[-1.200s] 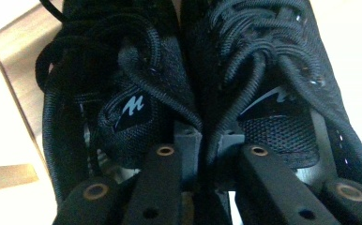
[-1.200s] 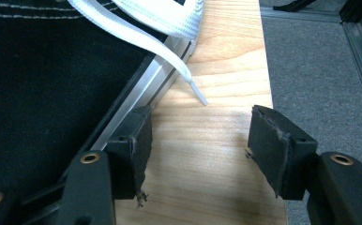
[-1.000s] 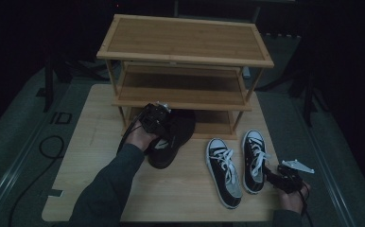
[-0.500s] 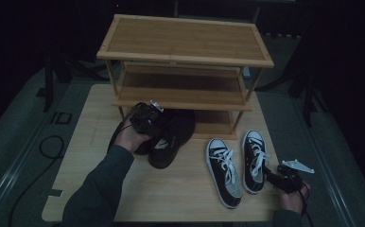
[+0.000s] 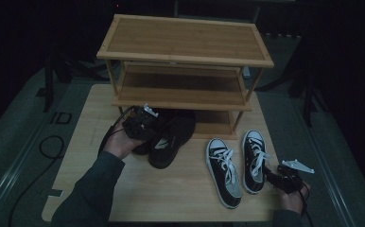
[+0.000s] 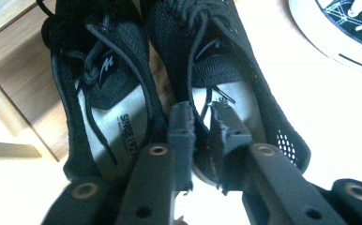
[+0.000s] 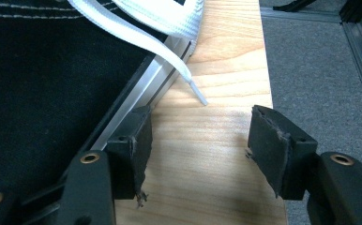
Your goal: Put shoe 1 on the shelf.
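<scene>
Two black mesh shoes (image 5: 169,137) lie side by side with their toes under the bottom shelf of the bamboo shoe rack (image 5: 185,42). My left gripper (image 5: 153,134) reaches into their heel openings. Its jaws have just been closing. In the left gripper view they (image 6: 202,122) pinch the adjoining collar walls of the left shoe (image 6: 109,79) and the right shoe (image 6: 226,56). A pair of black canvas sneakers (image 5: 223,165) with white laces lies at the front right. My right gripper (image 5: 269,173) stands open beside the right sneaker (image 7: 38,70), with bare table between its fingers.
The wooden table (image 5: 171,198) ends close to the right gripper, with grey floor (image 7: 320,70) past the edge. A white lace tip (image 7: 195,91) trails onto the wood ahead of the right jaws. A cable (image 5: 53,146) lies on the floor at the left.
The left hand and gripper have shifted a little to the left and back at the black shoes' heels. The right gripper and the sneakers have stayed put.
</scene>
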`<state>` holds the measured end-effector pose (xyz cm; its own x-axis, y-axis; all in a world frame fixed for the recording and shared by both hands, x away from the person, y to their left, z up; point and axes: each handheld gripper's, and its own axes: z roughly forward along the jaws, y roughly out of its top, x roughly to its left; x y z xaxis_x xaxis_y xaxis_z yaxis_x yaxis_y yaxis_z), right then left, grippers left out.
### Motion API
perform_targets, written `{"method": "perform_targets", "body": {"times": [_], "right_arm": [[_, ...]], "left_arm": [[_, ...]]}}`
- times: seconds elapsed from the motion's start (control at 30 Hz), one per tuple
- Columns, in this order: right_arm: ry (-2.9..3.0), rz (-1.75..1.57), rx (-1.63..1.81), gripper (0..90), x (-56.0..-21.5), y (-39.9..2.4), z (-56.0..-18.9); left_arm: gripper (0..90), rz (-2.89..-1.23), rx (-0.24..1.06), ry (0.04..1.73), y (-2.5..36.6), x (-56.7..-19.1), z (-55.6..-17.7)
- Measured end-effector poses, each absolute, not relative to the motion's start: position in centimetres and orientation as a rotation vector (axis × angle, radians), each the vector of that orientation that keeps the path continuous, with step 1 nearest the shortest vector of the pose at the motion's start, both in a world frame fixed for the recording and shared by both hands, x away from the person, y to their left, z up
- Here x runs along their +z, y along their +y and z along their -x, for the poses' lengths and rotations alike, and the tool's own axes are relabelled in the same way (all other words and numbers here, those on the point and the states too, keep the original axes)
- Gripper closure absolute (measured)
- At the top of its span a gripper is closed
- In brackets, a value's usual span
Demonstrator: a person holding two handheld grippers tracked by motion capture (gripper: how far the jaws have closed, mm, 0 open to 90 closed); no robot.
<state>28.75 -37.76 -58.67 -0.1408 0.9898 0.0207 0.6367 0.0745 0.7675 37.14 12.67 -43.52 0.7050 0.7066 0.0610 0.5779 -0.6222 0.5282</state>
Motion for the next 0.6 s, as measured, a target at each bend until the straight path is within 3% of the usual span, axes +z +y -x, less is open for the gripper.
{"method": "perform_targets", "body": {"times": [0.07, 0.6], "right_arm": [[1.835, -1.609, 0.879, 39.5, -58.7, -37.8, -28.8], [1.835, -1.607, 0.878, 39.5, -58.7, -37.8, -28.7]], "left_arm": [[89.7, -2.423, 0.361, 1.0, 13.0, -43.7, -36.8], [90.0, -2.397, 0.38, 1.002, 14.9, -44.1, -34.5]]}}
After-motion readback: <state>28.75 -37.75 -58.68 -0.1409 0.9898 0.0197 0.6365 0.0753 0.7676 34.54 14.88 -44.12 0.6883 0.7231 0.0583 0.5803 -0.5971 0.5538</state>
